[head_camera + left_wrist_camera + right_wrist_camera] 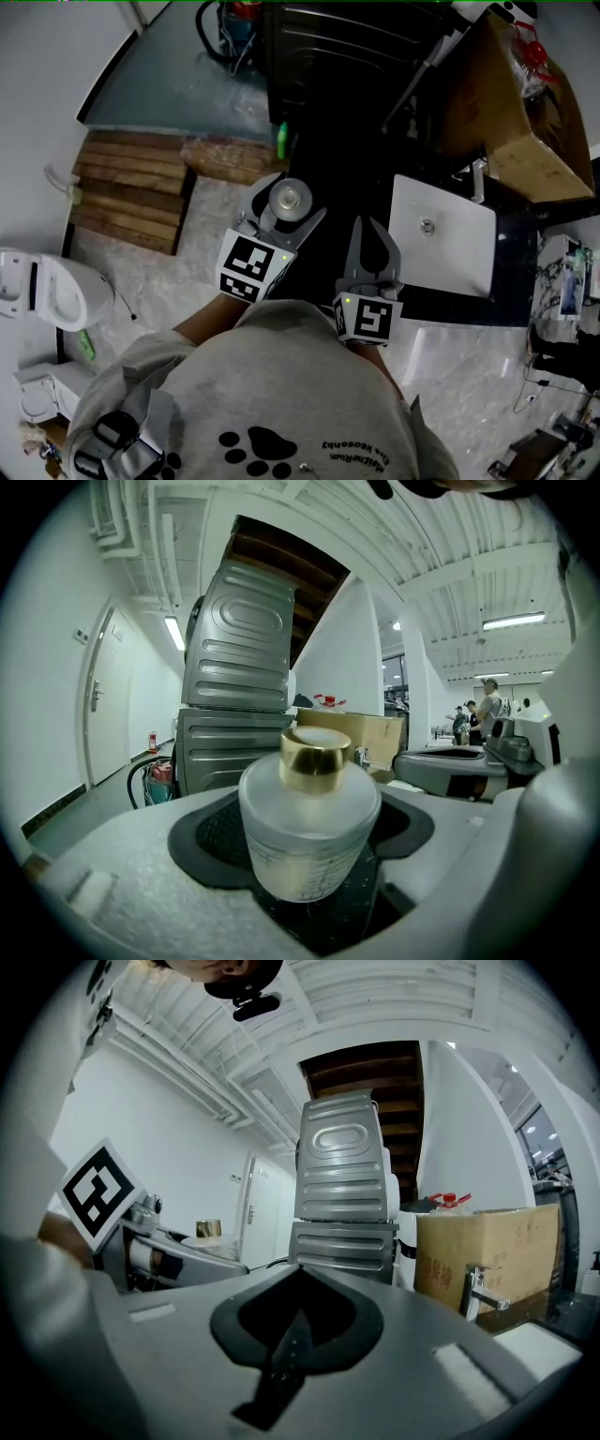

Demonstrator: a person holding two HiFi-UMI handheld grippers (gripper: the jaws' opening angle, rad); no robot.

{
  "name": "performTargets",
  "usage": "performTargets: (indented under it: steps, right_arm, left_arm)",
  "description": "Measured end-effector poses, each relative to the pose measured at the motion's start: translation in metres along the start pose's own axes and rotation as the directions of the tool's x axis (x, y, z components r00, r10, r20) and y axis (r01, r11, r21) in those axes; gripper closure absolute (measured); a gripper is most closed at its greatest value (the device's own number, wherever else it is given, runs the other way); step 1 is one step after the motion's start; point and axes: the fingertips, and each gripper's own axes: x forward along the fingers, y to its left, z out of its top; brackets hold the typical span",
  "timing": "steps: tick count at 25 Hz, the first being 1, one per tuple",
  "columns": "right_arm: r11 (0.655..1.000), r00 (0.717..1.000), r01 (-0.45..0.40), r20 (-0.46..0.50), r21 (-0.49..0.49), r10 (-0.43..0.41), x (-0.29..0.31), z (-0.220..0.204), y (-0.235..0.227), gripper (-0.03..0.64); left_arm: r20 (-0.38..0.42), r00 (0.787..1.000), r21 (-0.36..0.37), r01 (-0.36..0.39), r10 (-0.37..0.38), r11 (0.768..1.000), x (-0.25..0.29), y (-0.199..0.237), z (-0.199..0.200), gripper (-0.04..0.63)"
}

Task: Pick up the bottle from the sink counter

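Bottle (pixel 309 829) is up in the left gripper (pixel 287 208), pinched by its squat body between the two grey jaws; its long axis stands close to vertical, gold cap (pixel 314 758) on top and tipped a touch to the right in the left gripper view; from the head view we're looking almost straight down on the round cap. Body is frosted, cloudy glass, rounded at the shoulders; the cap is a short, shiny metal cylinder. It hangs clear of the black tabletop (pixel 514 274), off to the left of the white square sink (pixel 461 255); right gripper (pixel 369 234) sits just beside, between bottle and sink, jaws pressed together on nothing, black pads meeting along a thin seam. Beyond stand ribbed grey metal machines (pixel 342 1194), stacked; a brown cardboard box (pixel 511 108) rests past the sink; wooden slats (pixel 131 192) lie on the floor at left.
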Motion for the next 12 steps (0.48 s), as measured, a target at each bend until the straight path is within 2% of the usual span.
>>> performTargets:
  steps: [4,12]
  right_arm:
    - [0.999,1.000,-0.008,0.016,-0.042,0.009,-0.003,0.009,0.005,0.615]
    - [0.999,0.998,-0.015,0.055,-0.045,0.018,-0.003,0.025,0.013,0.616]
  left_arm:
    - [0.045,0.999,0.018,-0.027,0.026,0.999,-0.007,0.000,0.009,0.244]
    - [0.098,0.993,0.018,-0.068,0.066,0.998,-0.019,0.000,0.016,0.244]
